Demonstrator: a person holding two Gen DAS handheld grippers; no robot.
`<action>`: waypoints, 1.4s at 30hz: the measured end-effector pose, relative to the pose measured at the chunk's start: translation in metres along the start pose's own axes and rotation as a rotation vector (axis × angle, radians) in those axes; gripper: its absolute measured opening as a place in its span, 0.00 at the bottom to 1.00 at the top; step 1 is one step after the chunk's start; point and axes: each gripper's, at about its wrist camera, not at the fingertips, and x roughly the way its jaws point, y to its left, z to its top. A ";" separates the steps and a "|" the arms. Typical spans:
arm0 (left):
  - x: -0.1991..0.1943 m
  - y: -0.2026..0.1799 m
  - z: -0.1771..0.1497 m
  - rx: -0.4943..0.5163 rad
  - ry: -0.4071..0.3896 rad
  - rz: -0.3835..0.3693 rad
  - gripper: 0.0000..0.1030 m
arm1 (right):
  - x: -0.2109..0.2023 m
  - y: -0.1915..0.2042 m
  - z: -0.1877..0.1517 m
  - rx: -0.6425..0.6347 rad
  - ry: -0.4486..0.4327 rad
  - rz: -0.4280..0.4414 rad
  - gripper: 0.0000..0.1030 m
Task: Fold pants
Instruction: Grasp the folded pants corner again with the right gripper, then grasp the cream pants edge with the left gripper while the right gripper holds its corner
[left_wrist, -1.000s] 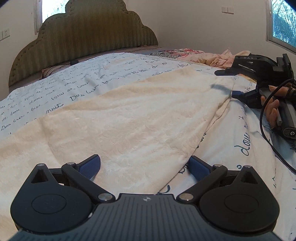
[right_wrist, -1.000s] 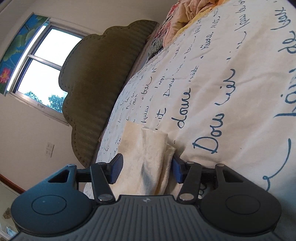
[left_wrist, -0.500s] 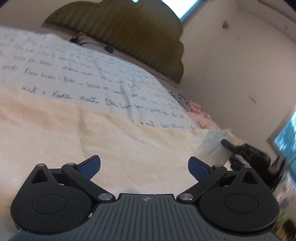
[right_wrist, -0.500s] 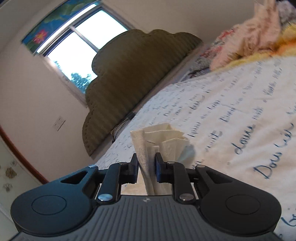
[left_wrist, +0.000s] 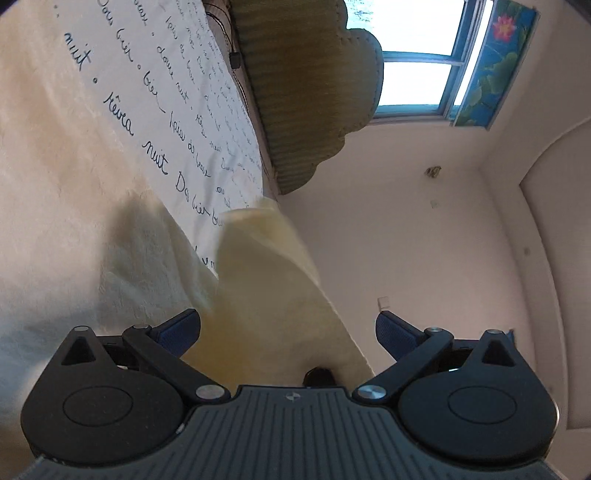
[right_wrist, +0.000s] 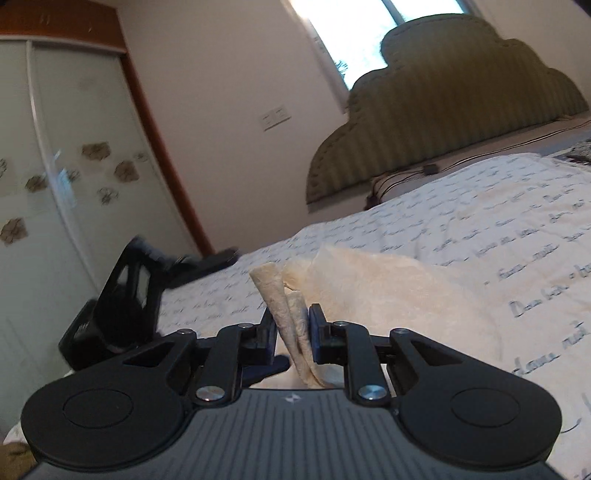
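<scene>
Cream textured pants (left_wrist: 66, 206) lie spread on the bed. My right gripper (right_wrist: 293, 328) is shut on a bunched end of the pants (right_wrist: 284, 295) and holds it lifted above the bed; the cloth trails off to the right (right_wrist: 388, 288). My left gripper (left_wrist: 288, 328) is open, tilted steeply. The lifted part of the pants (left_wrist: 266, 280) hangs between its fingers without being clamped. The left gripper also shows in the right wrist view (right_wrist: 122, 295), at the left over the bed.
The bed has a white cover with blue handwriting (right_wrist: 480, 229) and a green scalloped headboard (right_wrist: 443, 92). A window (left_wrist: 417, 55) is behind the headboard. A wardrobe with sliding doors (right_wrist: 55, 166) stands at the left of the bed.
My right gripper closed on the end of the pants and carried it up and over toward the left. My left gripper stayed open and rolled steeply onto its side.
</scene>
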 end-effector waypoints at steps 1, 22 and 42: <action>0.002 -0.002 0.001 0.018 0.004 0.030 1.00 | 0.005 0.007 -0.006 -0.020 0.024 0.022 0.17; -0.051 -0.043 0.007 0.660 -0.093 0.707 0.11 | 0.056 0.115 -0.058 -0.364 0.186 0.136 0.17; -0.054 -0.032 -0.006 0.846 -0.116 0.845 0.18 | 0.020 0.041 -0.025 -0.215 0.254 -0.057 0.24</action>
